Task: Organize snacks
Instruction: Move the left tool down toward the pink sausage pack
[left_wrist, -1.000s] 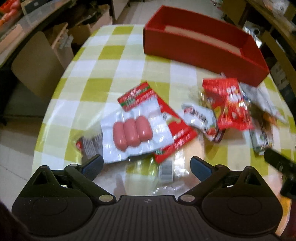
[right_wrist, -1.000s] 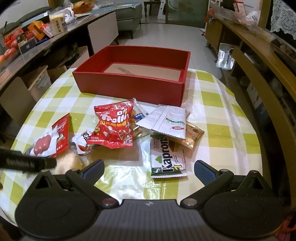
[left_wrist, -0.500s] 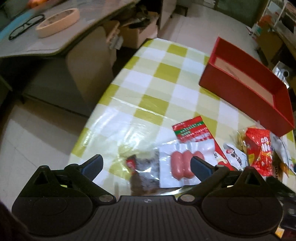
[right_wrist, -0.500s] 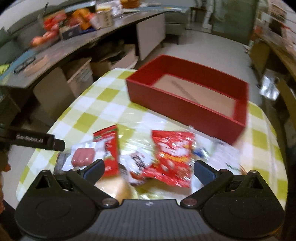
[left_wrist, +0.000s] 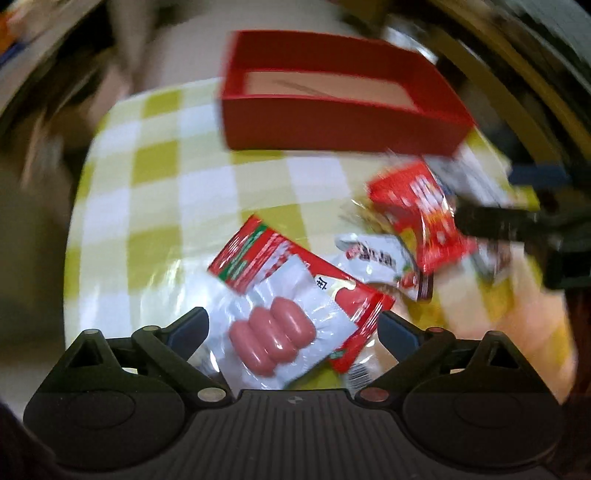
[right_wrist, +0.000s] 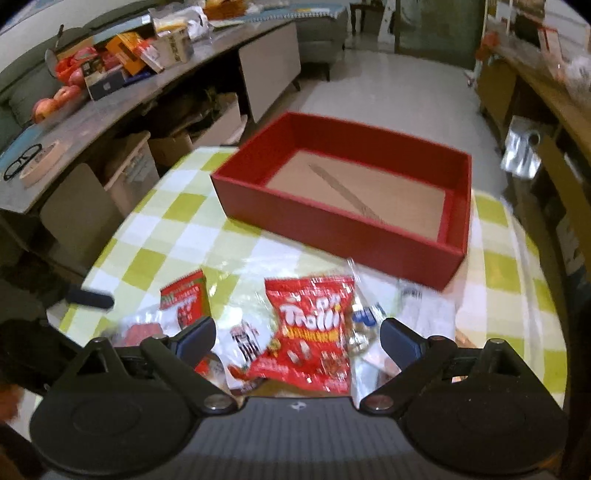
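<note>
Two gaping, empty tongs, left tongs (left_wrist: 293, 328) and right tongs (right_wrist: 298, 338), above snack-strewn checkered tablecloth (right_wrist: 177, 218), cluttered counter (right_wrist: 122, 92) behind.

Dim indoor light, heavy motion blur, fisheye-warped edges, glare on tablecloth (left_wrist: 177, 273).

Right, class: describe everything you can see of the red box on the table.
The red box is a shallow, open rectangular tray, apparently cardboard, with low red walls and a plain brown floor bearing one long diagonal mark. It is empty and sits flat on the far part of the checked tablecloth, beyond the snack packets. The white packet lies at its near wall; neither tool touches it.
</note>
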